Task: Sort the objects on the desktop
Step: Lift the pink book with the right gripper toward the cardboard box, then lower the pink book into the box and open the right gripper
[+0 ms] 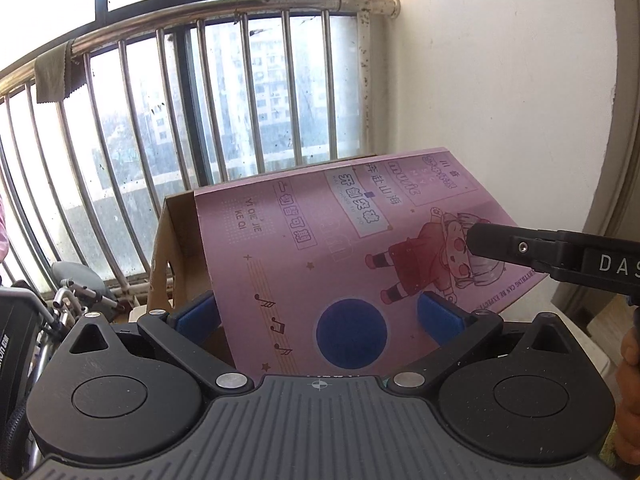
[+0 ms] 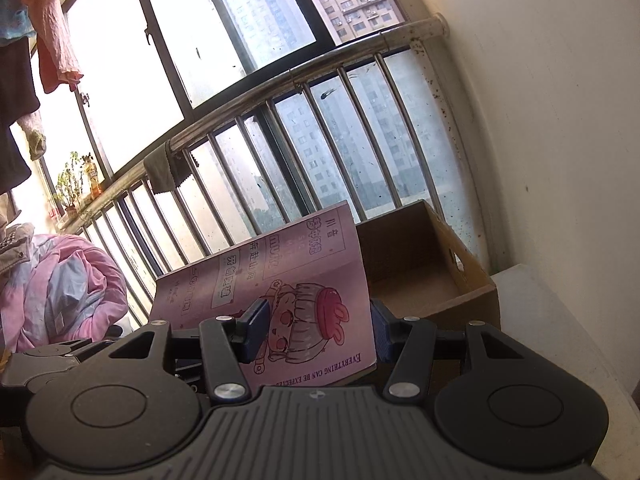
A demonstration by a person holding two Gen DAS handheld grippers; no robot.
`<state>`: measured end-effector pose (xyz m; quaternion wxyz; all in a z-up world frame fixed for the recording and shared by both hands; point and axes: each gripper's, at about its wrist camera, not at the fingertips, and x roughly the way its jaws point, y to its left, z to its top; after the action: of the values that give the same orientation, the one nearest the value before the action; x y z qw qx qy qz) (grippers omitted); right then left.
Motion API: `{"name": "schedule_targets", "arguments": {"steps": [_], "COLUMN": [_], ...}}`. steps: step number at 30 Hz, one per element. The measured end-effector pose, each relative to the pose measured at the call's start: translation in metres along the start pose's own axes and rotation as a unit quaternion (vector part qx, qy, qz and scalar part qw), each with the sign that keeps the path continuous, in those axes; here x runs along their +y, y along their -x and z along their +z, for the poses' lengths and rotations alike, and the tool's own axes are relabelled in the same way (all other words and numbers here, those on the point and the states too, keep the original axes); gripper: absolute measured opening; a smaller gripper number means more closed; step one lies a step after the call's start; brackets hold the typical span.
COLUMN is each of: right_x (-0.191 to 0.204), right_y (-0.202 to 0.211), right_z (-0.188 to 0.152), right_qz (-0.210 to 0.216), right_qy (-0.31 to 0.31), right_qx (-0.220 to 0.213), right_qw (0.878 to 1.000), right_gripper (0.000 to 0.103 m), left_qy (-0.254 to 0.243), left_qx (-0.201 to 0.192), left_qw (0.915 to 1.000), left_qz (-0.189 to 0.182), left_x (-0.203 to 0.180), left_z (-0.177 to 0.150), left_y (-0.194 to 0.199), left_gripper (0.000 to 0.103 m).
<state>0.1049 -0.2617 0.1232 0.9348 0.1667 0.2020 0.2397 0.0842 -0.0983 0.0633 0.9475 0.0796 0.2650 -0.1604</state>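
Note:
A pink notebook [image 1: 320,240] with a cartoon girl on its cover is held up in the air, tilted, in front of an open cardboard box [image 1: 168,248]. My right gripper [image 2: 318,330] is shut on the notebook [image 2: 280,280] near its corner: the left pad lies on the cover and the right pad sits behind the edge. In the left wrist view one black finger [image 1: 520,246] of the right gripper reaches in from the right across the girl's head. My left gripper [image 1: 318,314] stands wide open, and the notebook's lower part passes between its blue pads.
The cardboard box [image 2: 420,272] shows a bare bottom and stands on a white ledge [image 2: 540,300] in the corner by the wall. A steel railing [image 1: 200,12] and window run behind it. Pink bedding [image 2: 60,292] lies at the left. A hand [image 1: 628,380] shows at the right edge.

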Motion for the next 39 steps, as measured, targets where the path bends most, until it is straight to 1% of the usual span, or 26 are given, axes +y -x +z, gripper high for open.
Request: {"name": "schedule_targets", "arguments": {"steps": [5, 9, 11, 13, 15, 18, 21, 24, 28, 30, 31, 33, 37, 38, 39], "right_x": [-0.006, -0.014, -0.020, -0.030, -0.038, -0.051, -0.059, -0.064, -0.061, -0.057, -0.055, -0.053, -0.049, -0.048, -0.047], "right_y": [-0.022, -0.049, -0.064, -0.086, -0.103, -0.134, -0.158, -0.175, -0.188, -0.190, -0.191, -0.189, -0.187, -0.186, -0.185], "right_z": [0.016, 0.030, 0.036, 0.041, 0.044, 0.044, 0.041, 0.038, 0.034, 0.033, 0.033, 0.032, 0.032, 0.032, 0.032], "right_qz": [-0.010, -0.018, -0.020, -0.021, -0.024, -0.030, -0.037, -0.043, -0.063, -0.070, -0.073, -0.079, -0.086, -0.088, -0.091], "right_qy": [0.006, 0.011, 0.009, 0.000, -0.006, -0.012, -0.012, -0.006, 0.021, 0.028, 0.032, 0.041, 0.055, 0.058, 0.060], "right_qx": [0.000, 0.014, 0.026, 0.049, 0.070, 0.114, 0.146, 0.171, 0.188, 0.192, 0.191, 0.185, 0.178, 0.177, 0.174], "right_qw": [1.000, 1.000, 0.999, 0.999, 0.997, 0.993, 0.989, 0.984, 0.980, 0.979, 0.978, 0.979, 0.979, 0.979, 0.979], "right_gripper": [0.056, 0.056, 0.056, 0.056, 0.056, 0.056, 0.056, 0.056, 0.056, 0.057, 0.057, 0.061, 0.062, 0.062, 0.064], "left_qy": [0.001, -0.002, -0.001, 0.002, 0.009, 0.018, 0.035, 0.053, 0.062, 0.075, 0.077, 0.080, 0.113, 0.118, 0.124], "left_qx": [0.000, 0.001, 0.005, 0.013, 0.030, 0.063, 0.109, 0.155, 0.190, 0.211, 0.211, 0.215, 0.237, 0.240, 0.243], "left_qw": [1.0000, 1.0000, 0.9999, 0.9998, 0.9993, 0.9973, 0.9923, 0.9846, 0.9772, 0.9712, 0.9705, 0.9688, 0.9573, 0.9556, 0.9541], "left_qz": [-0.008, -0.009, -0.011, -0.015, -0.022, -0.032, -0.046, -0.062, -0.071, -0.082, -0.088, -0.094, -0.121, -0.123, -0.125], "left_x": [0.005, 0.011, 0.017, 0.023, 0.028, 0.035, 0.045, 0.055, 0.062, 0.066, 0.068, 0.071, 0.079, 0.080, 0.082], "left_z": [0.010, 0.021, 0.028, 0.034, 0.039, 0.042, 0.043, 0.041, 0.040, 0.041, 0.042, 0.043, 0.040, 0.039, 0.038], "left_y": [-0.015, -0.030, -0.040, -0.053, -0.070, -0.098, -0.127, -0.154, -0.174, -0.179, -0.178, -0.180, -0.186, -0.186, -0.185], "left_gripper": [0.103, 0.103, 0.103, 0.103, 0.103, 0.103, 0.103, 0.103, 0.103, 0.103, 0.103, 0.103, 0.103, 0.103, 0.103]}}
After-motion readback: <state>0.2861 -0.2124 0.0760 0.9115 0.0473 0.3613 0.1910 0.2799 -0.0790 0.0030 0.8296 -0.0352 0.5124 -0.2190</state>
